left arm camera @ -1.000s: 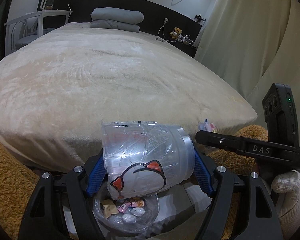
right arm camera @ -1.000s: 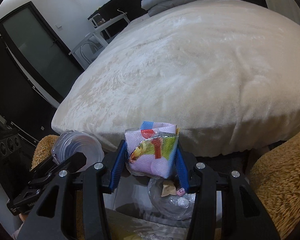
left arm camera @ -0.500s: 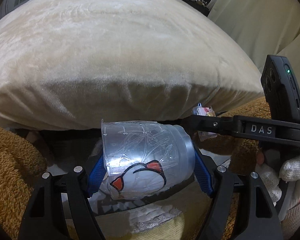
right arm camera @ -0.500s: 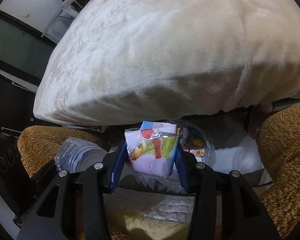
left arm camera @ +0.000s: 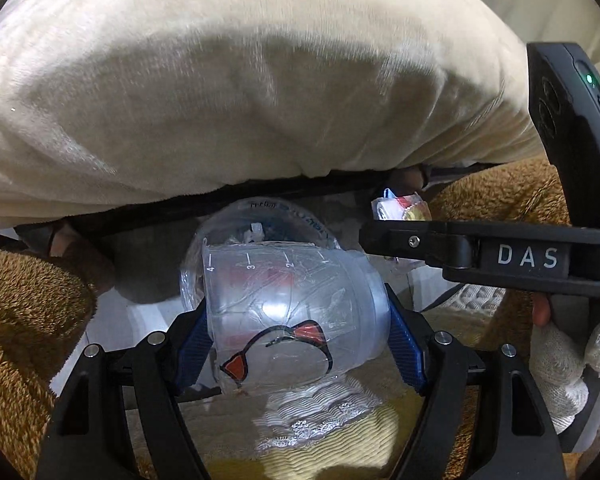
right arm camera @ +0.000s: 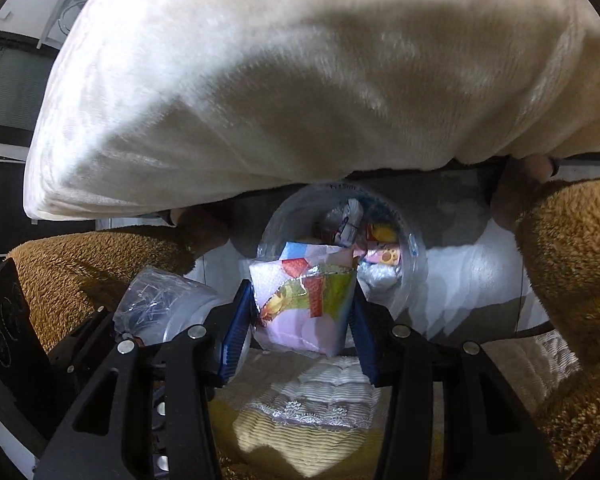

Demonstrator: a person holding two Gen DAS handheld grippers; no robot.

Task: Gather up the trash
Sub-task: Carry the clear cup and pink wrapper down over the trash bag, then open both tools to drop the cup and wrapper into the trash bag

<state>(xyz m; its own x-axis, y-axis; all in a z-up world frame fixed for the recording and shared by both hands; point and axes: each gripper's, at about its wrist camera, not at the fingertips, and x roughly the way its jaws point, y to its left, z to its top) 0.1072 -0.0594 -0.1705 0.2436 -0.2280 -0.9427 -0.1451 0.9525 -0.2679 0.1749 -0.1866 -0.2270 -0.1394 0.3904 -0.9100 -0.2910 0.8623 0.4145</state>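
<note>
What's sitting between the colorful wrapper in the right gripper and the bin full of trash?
Nothing. In the right wrist view the colorful wrapper, clamped in the right gripper, hangs directly in front of the clear trash bin, already holding wrappers.

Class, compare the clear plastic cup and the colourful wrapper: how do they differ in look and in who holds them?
The clear plastic cup is see-through, rounded and lies sideways; the colourful wrapper is opaque, flat and crumpled. The cup sits in the left hand-held gripper, the wrapper in the right hand-held gripper. Both are gripped above the lined bin.
</note>
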